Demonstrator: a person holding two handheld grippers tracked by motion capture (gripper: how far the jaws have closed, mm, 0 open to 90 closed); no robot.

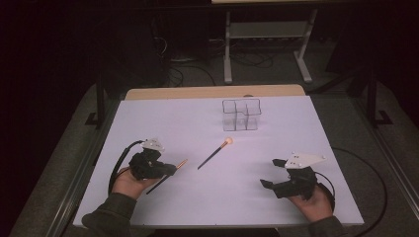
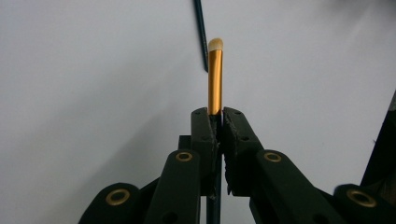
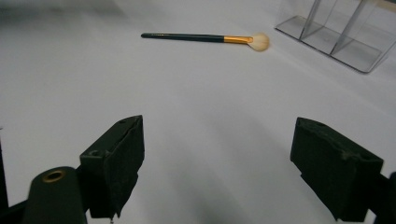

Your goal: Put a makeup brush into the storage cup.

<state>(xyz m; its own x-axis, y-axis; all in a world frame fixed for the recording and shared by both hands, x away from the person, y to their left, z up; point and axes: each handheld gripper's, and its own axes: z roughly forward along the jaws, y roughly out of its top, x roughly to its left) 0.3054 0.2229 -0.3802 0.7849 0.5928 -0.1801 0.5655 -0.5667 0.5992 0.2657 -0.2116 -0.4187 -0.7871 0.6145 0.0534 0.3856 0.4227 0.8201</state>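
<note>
Clear divided organizer point(image 1: 241, 114) beyond second brush point(image 1: 214, 153) on white table point(image 1: 276, 197)

White table with 1 brush and 1 clear organiser lying on it

The table point(image 1: 163, 123) has a white top, with a strip of pale wood along its far edge, and stands on a grey floor point(image 1: 395, 138). A long makeup brush point(image 1: 213, 154) lies flat near the middle of the top, its dark handle pointing toward the near left and its pale bristle head toward the far right. Farther back and slightly to the right stands a clear organiser point(image 1: 241, 114) split into 4 open compartments, apart from the brush head. A black cable point(image 1: 363, 170) runs over the table's right edge at the near side.
</note>
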